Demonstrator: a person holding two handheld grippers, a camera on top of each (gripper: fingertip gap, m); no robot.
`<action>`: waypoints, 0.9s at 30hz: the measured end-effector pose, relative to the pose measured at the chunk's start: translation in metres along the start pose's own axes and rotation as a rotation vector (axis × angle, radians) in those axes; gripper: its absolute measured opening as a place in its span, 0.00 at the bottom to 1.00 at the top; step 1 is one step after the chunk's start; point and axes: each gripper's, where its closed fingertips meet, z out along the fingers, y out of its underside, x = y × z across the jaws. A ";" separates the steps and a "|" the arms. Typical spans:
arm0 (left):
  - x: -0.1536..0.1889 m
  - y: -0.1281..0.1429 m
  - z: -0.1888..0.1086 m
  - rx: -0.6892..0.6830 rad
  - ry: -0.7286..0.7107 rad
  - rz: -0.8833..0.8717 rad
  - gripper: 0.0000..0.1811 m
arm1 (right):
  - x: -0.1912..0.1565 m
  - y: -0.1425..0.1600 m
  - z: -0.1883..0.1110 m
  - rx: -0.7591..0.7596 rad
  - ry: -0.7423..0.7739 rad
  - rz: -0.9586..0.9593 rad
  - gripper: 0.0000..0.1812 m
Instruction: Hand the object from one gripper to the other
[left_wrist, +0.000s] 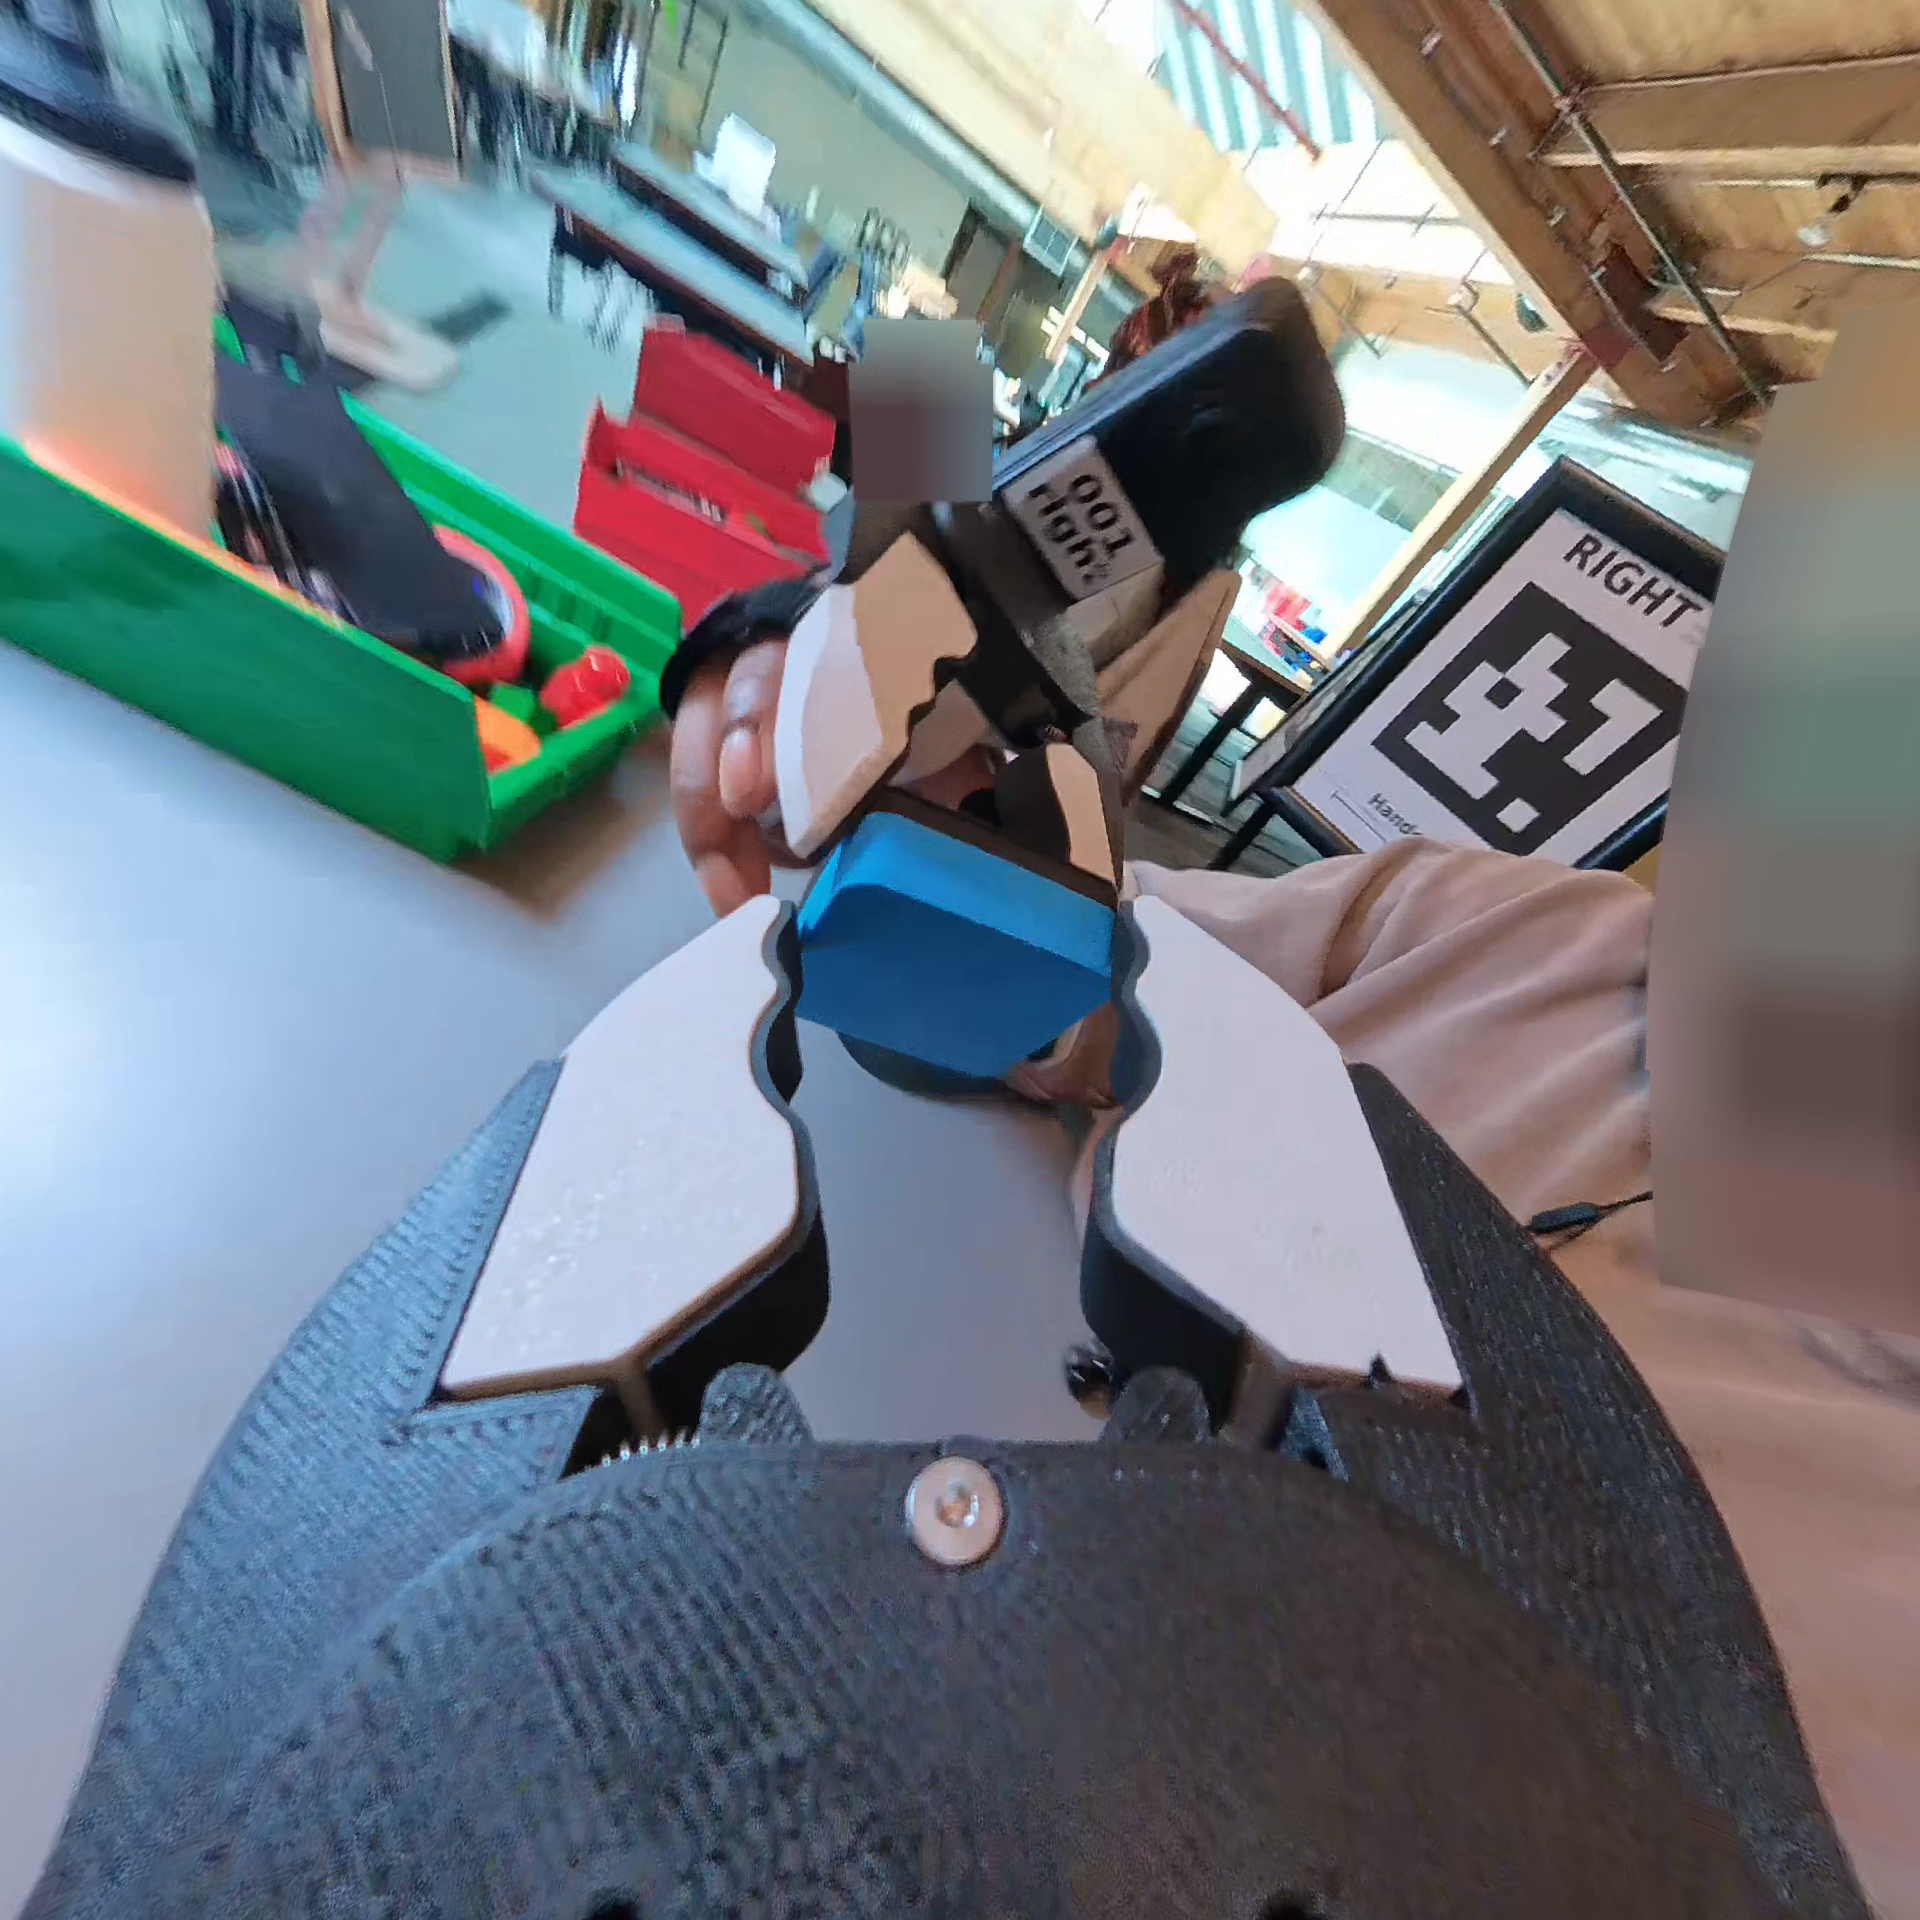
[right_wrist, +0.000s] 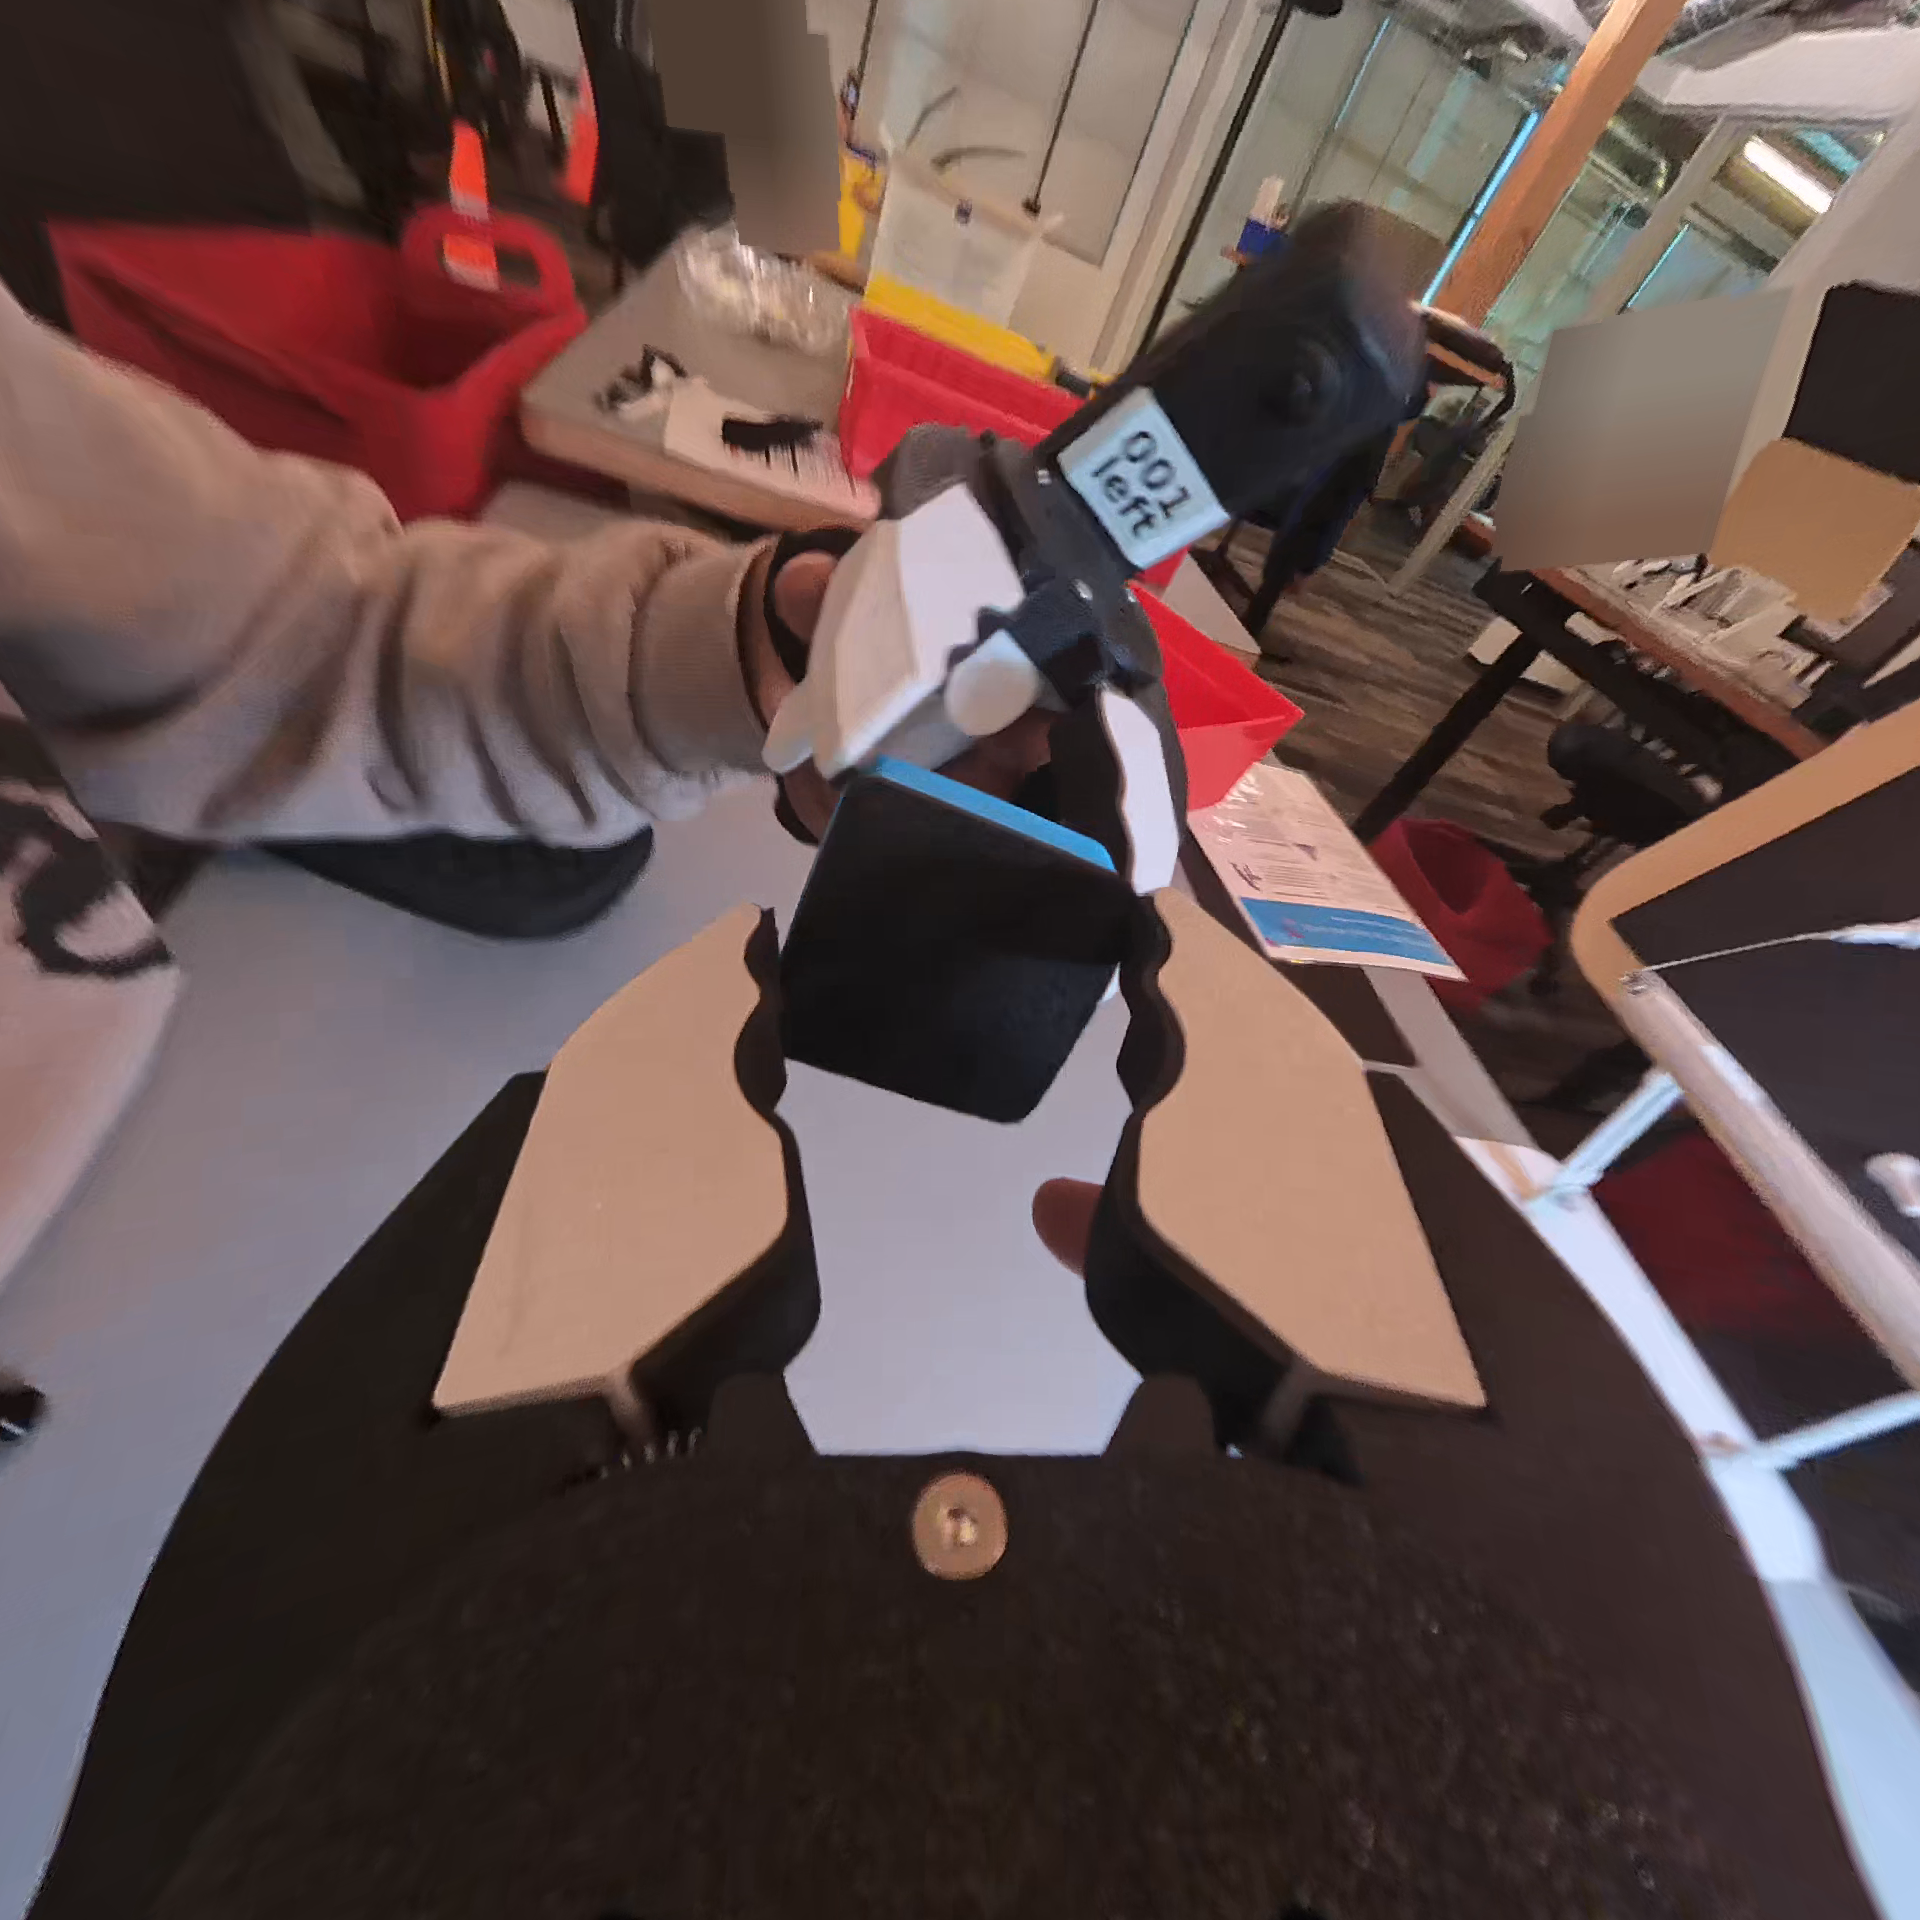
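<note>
- A blue block (left_wrist: 951, 961) with a black underside is held in the air above the grey counter (left_wrist: 239, 1039), between the two grippers, which meet tip to tip.
- In the left wrist view, the left gripper (left_wrist: 954, 971) is seen with its jaws set against the block's two sides; they appear to be clamped on it.
- In the right wrist view, the right gripper (right_wrist: 961, 977) is likewise seen with its jaws pressed on the block's dark face from either side, so a grip by this one is judged too.
- The block is therefore taken to be held by both grippers at once, at opposite ends, which is judged to be the middle of the handover.
- Which gripper is giving and which is receiving cannot be told.
- Judged as done: the block has been lifted off the counter and brought between both pairs of jaws.
- Judged as left: the giving jaws must be parted and that gripper drawn back, with the block left in the other.
- A green bin (left_wrist: 312, 686) of small things stands on the counter well apart from the exchange.
</note>
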 end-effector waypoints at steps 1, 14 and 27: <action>0.001 -0.005 -0.003 0.023 -0.033 0.094 0.33 | 0.004 -0.005 -0.003 0.038 -0.011 0.077 0.35; -0.011 -0.012 -0.003 -0.181 -0.685 1.184 0.40 | 0.024 -0.015 0.000 0.239 -0.233 0.906 0.35; -0.034 -0.013 -0.016 -0.133 -0.624 0.749 0.32 | 0.040 -0.012 -0.021 0.122 0.063 0.339 0.42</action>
